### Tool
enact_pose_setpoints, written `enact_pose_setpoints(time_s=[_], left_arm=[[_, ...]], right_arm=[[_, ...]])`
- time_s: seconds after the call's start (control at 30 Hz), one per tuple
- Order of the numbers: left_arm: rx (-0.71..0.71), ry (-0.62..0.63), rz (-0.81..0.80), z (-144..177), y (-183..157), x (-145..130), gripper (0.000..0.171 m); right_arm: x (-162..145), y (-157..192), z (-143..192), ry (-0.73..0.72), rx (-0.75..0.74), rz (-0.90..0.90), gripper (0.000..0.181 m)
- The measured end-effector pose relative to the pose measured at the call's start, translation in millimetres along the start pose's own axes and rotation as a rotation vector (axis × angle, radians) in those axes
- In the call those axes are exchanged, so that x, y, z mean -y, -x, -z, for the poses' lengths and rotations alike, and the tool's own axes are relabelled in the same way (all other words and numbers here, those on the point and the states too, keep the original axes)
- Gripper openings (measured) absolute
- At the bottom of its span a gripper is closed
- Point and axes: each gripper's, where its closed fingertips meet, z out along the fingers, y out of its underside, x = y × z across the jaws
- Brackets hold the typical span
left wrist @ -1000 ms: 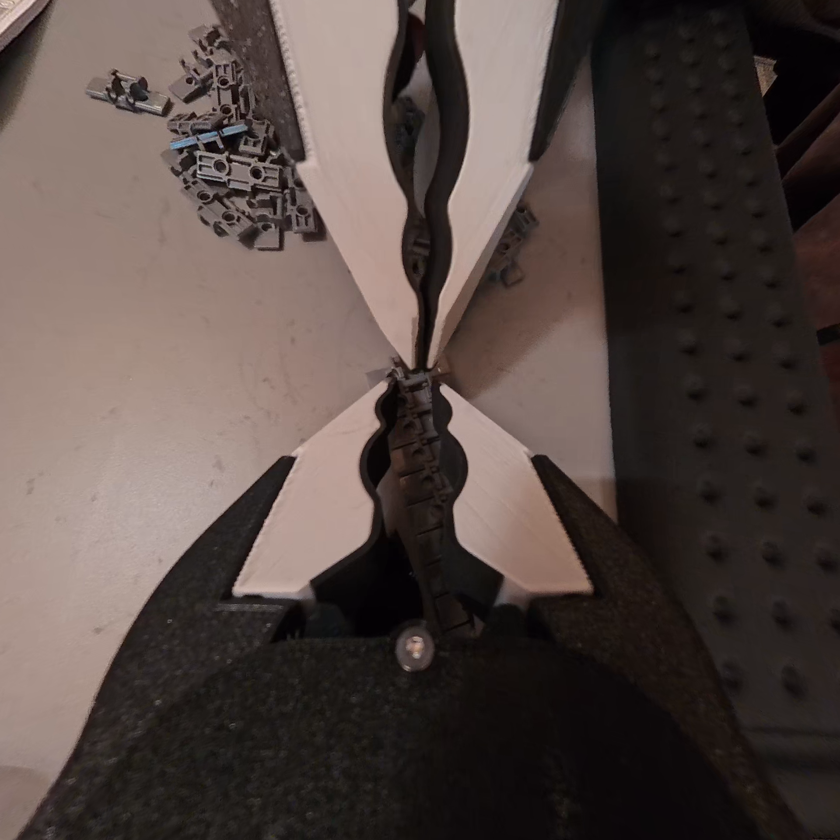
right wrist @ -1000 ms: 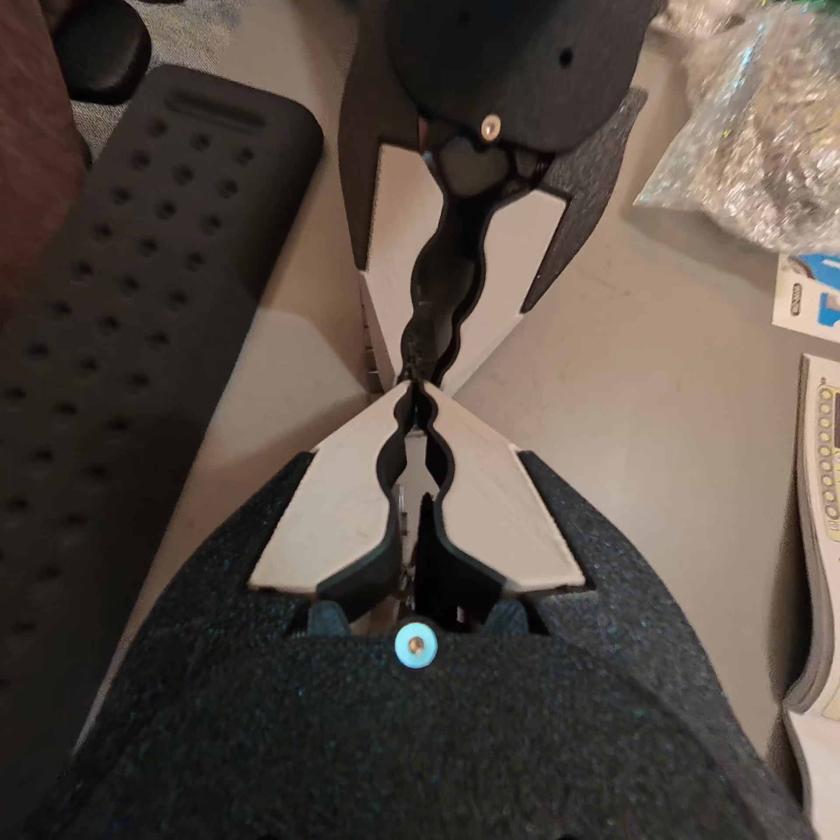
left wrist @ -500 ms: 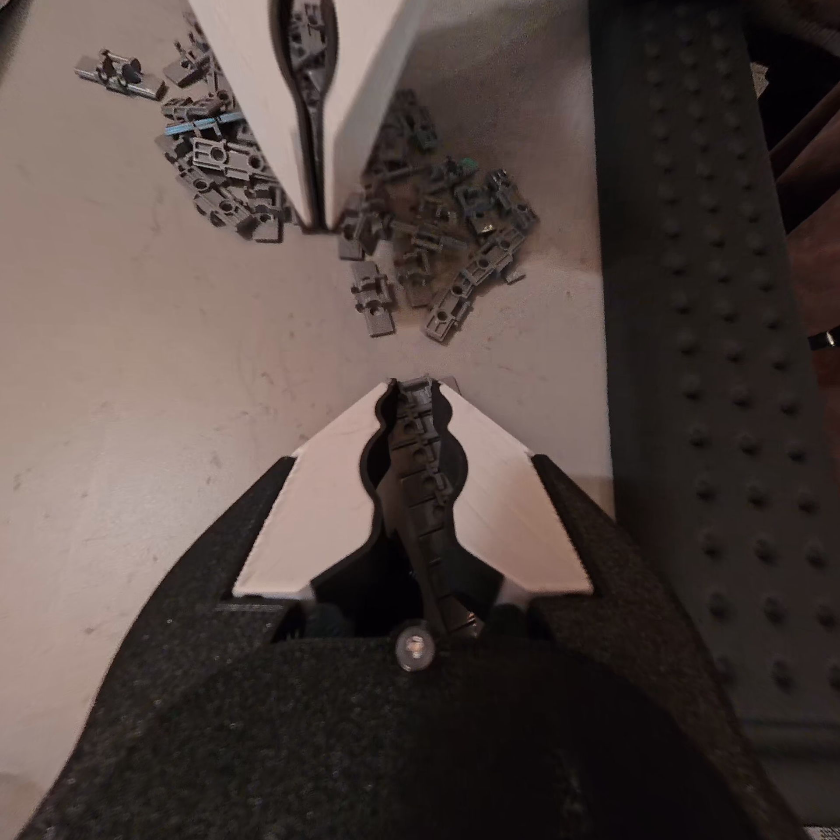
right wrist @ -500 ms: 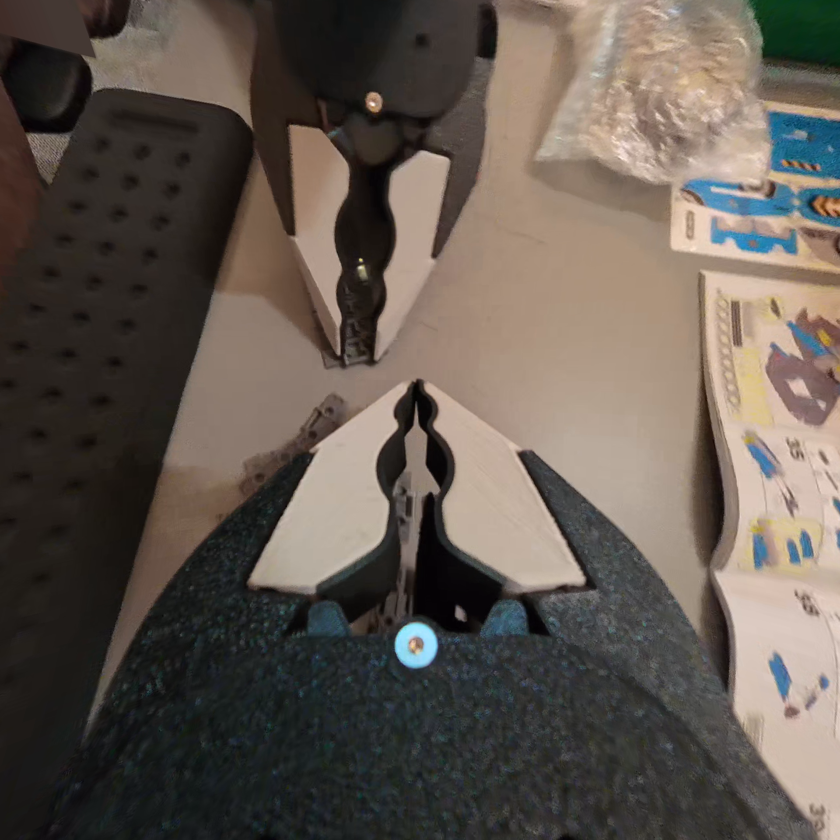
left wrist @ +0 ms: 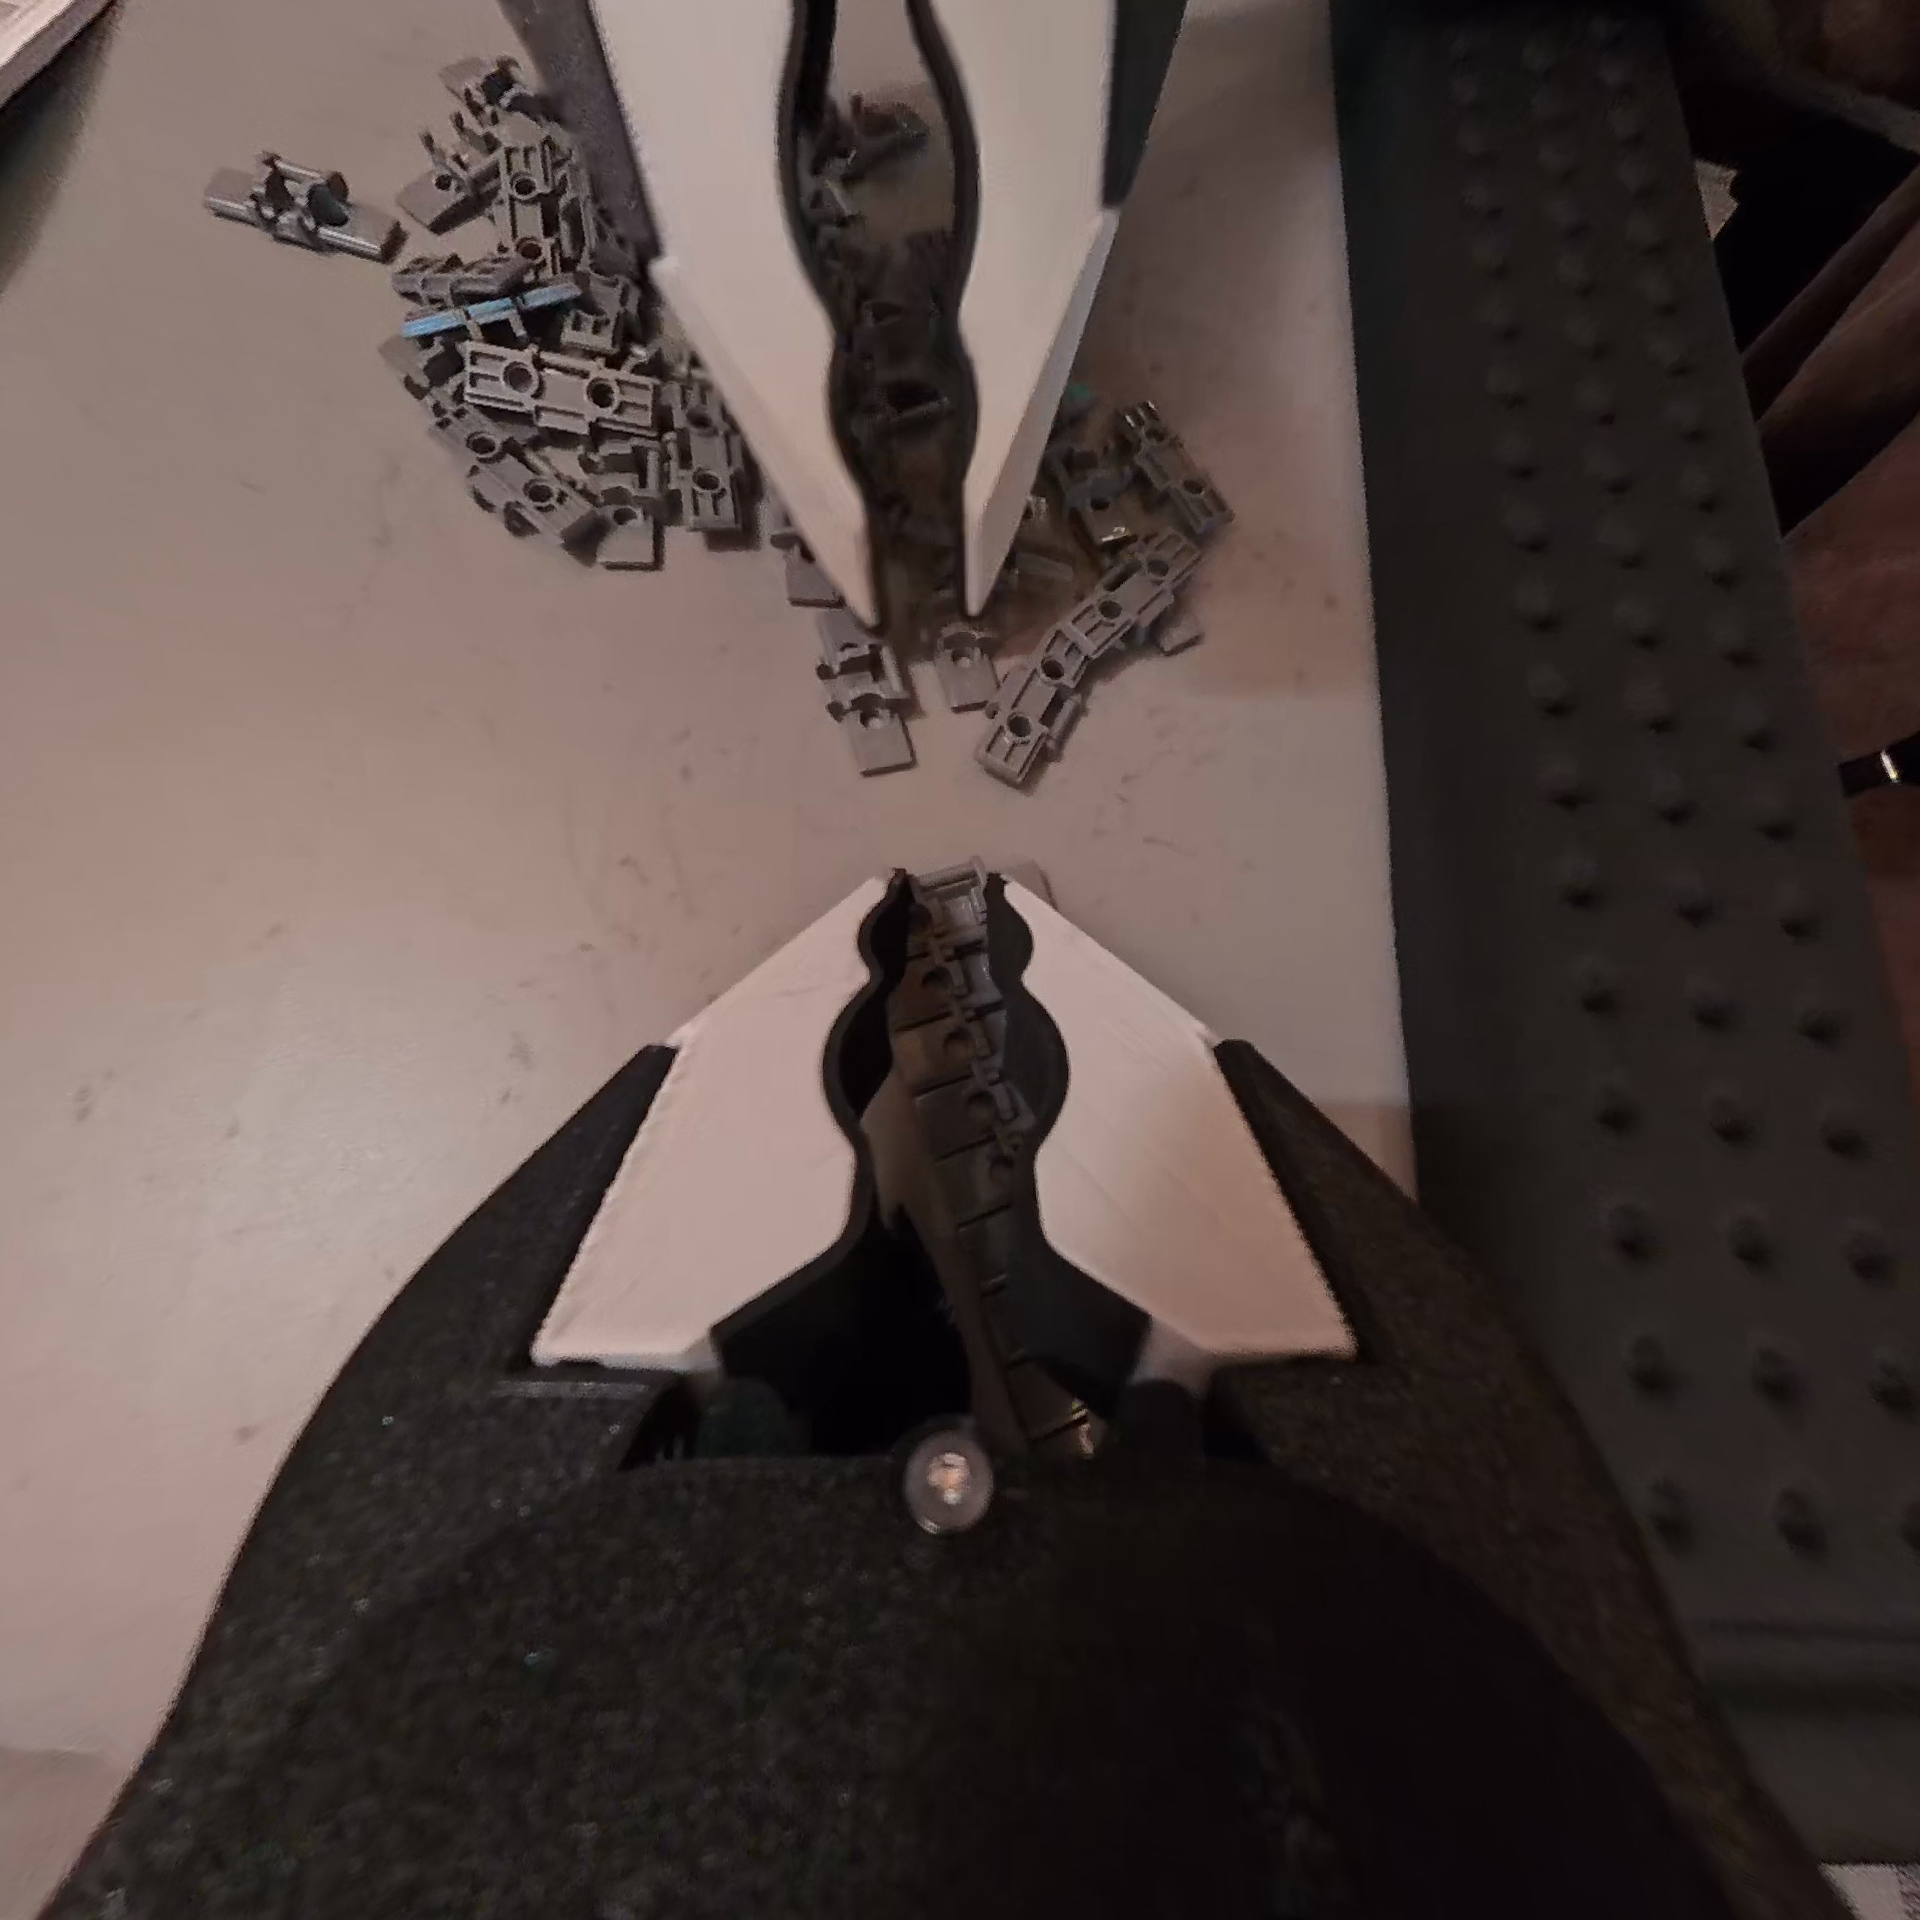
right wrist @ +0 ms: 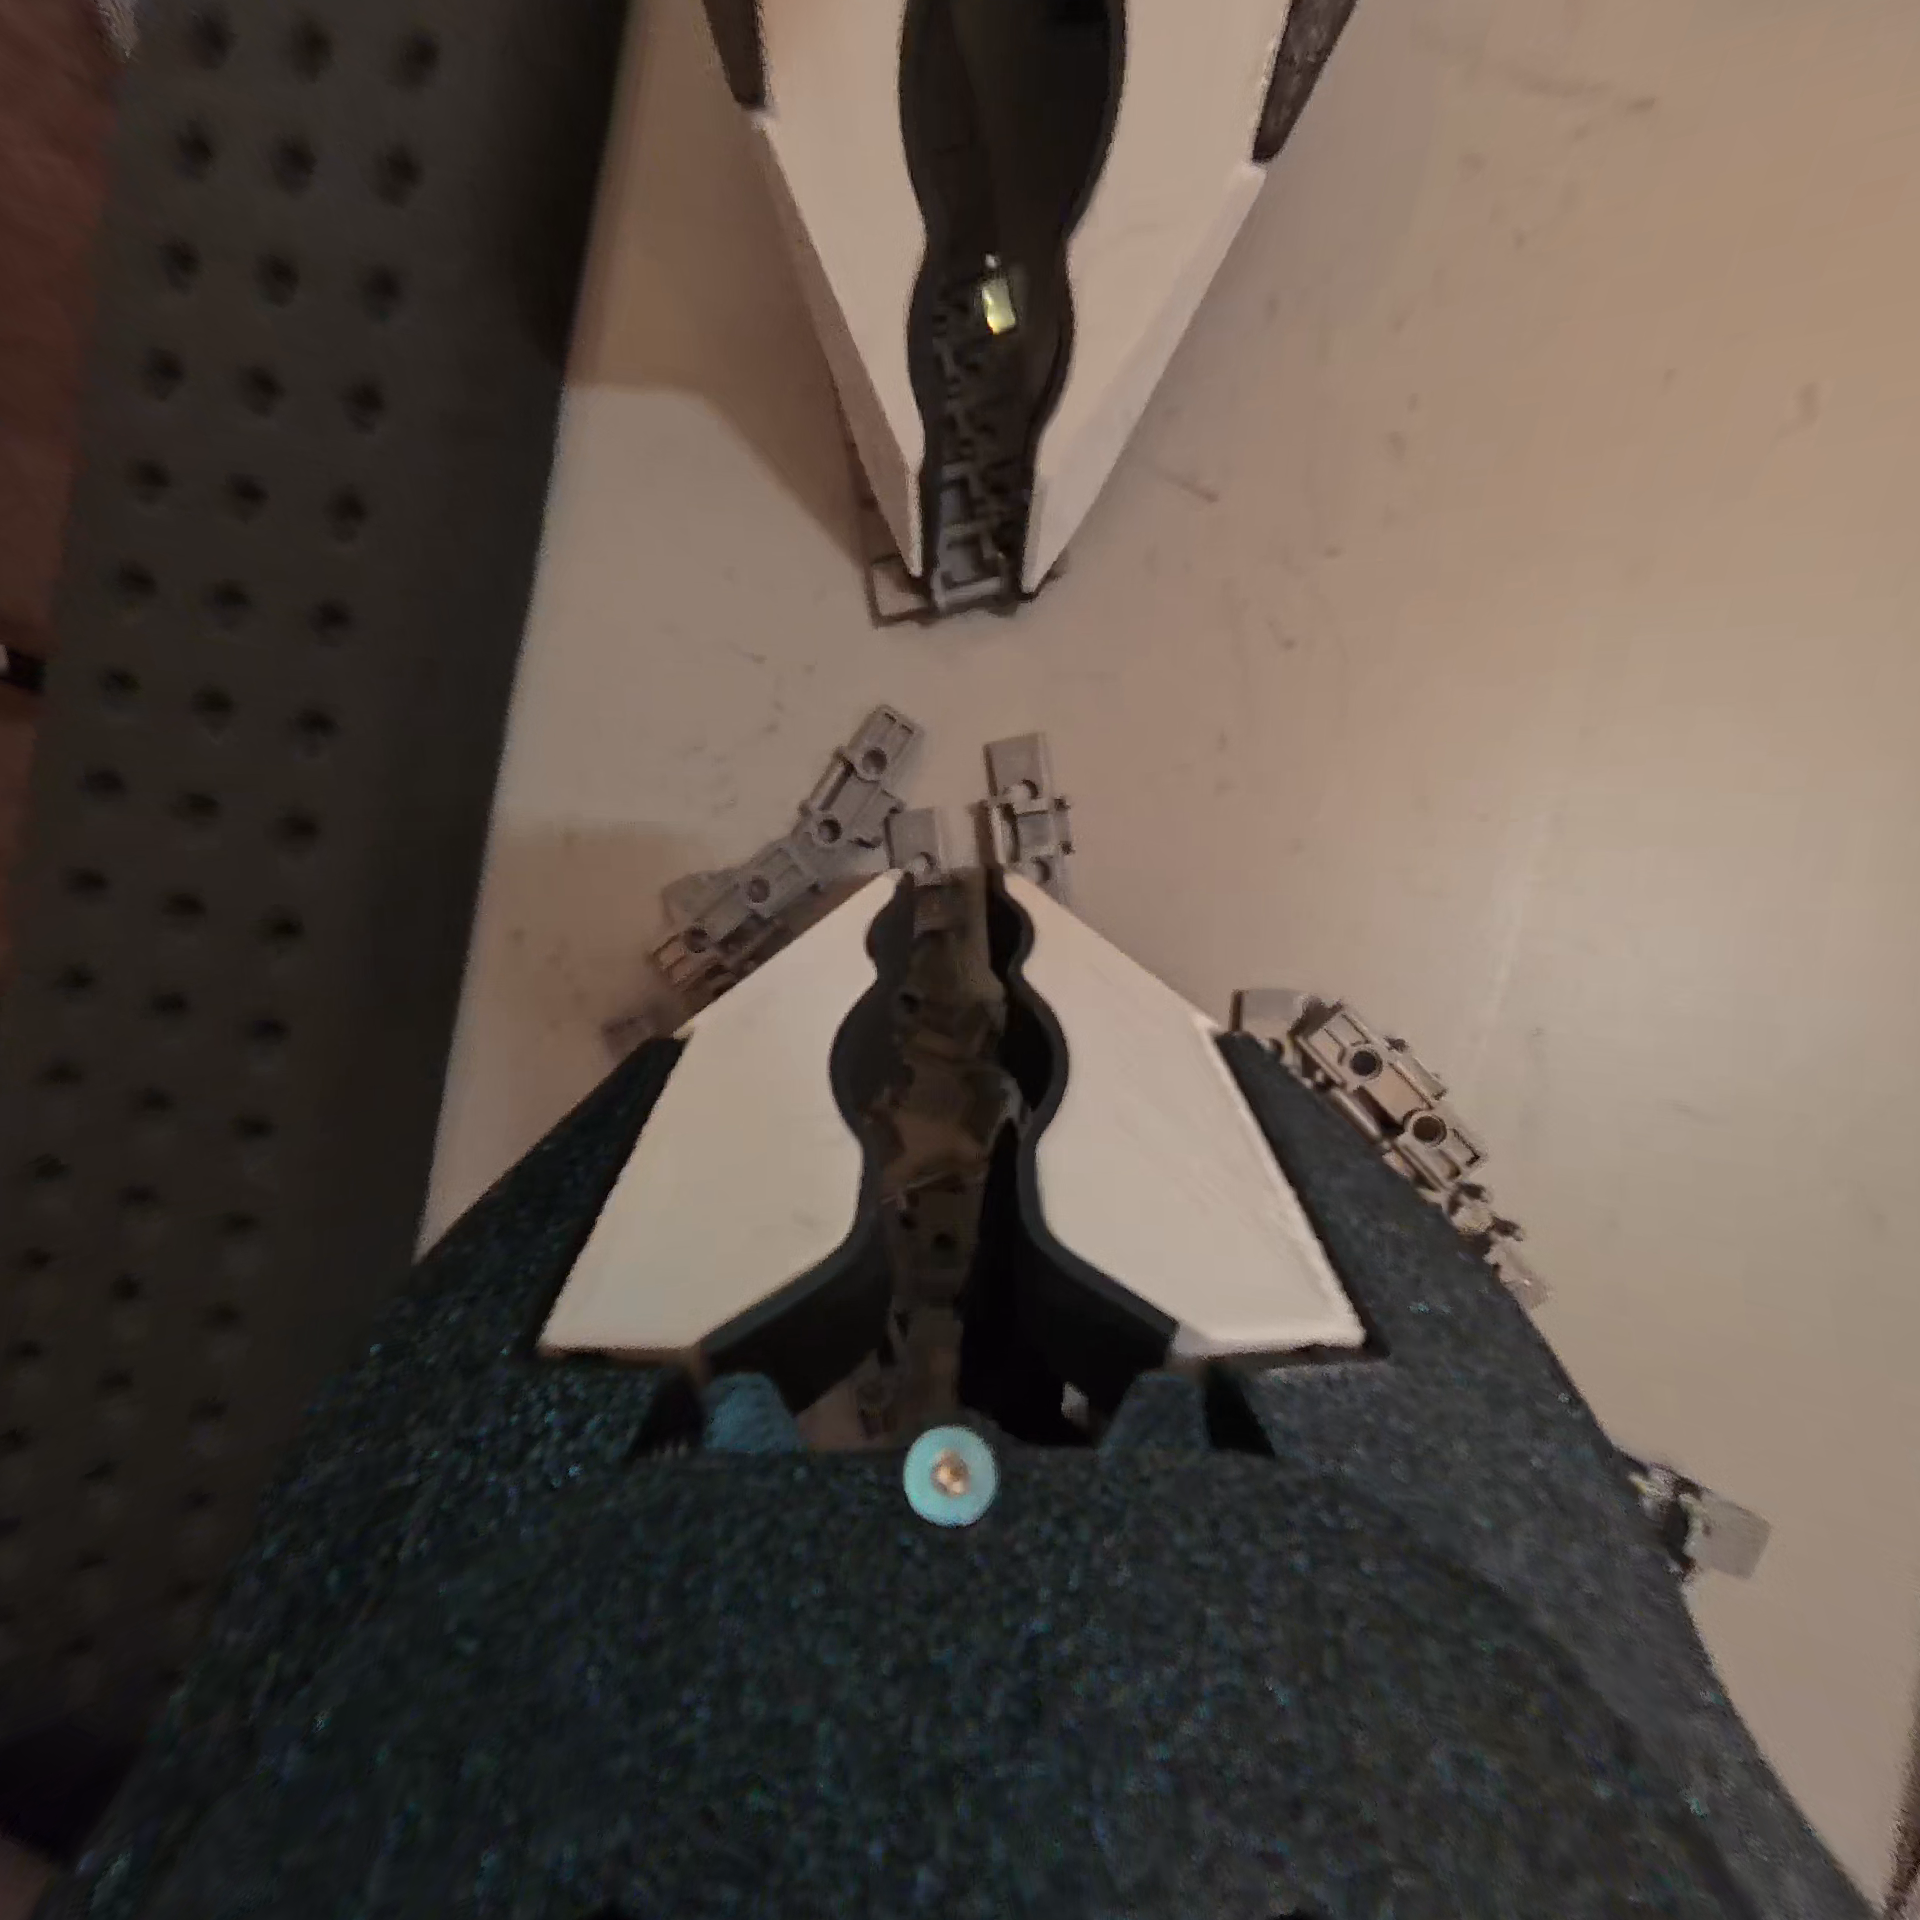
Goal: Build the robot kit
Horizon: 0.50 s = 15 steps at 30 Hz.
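My left gripper [left wrist: 945, 883] is shut on a chain of grey track links [left wrist: 966, 1060] that runs back between its white fingers, one link poking past the tips. It also shows at the top of the right wrist view [right wrist: 971, 582], held low over the table. My right gripper [right wrist: 948, 883] is a little open, tips down in a pile of loose grey links [left wrist: 1122, 540]. Single links [right wrist: 1023, 810] lie just past its tips. In the left wrist view the right gripper [left wrist: 920, 613] stands facing mine, with links visible through its gap.
A second heap of grey links [left wrist: 561, 395] lies left of the right gripper, with one separate piece [left wrist: 301, 208] beyond it. A black studded mat [left wrist: 1621, 831] runs along the edge of the beige table [left wrist: 312, 935]. More links [right wrist: 1371, 1091] lie by the right gripper's body. The grippers' ends are close to 6 cm from one another.
A second ago the two grippers met tip to tip. The right gripper pulled away, went down to the pile of links and opened slightly. The left gripper still holds the chain.
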Motion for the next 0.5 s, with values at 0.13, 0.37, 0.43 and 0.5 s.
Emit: enact_pose_setpoints(time_s=[0.13, 0.37, 0.43, 0.5], left_arm=[[0.003, 0.013, -0.01, -1.2, -0.8, -1.8, 0.014], [0.015, 0.011, -0.007, -0.7, 1.7, -1.6, 0.014], [0.036, 0.01, -0.018, 0.6, 5.5, -1.8, 0.014], [0.041, 0.01, -0.014, 2.5, 8.6, -2.8, 0.014]], right_arm=[[3.7, -13.9, -3.4, -0.013, -0.064, -0.001, 0.025], [10.0, -19.1, -2.7, 0.0, -0.138, -0.006, 0.017], [8.5, -15.1, -1.4, 0.025, -0.113, -0.065, 0.02], [8.8, -10.8, -0.4, 0.034, -0.098, -0.082, 0.025]])
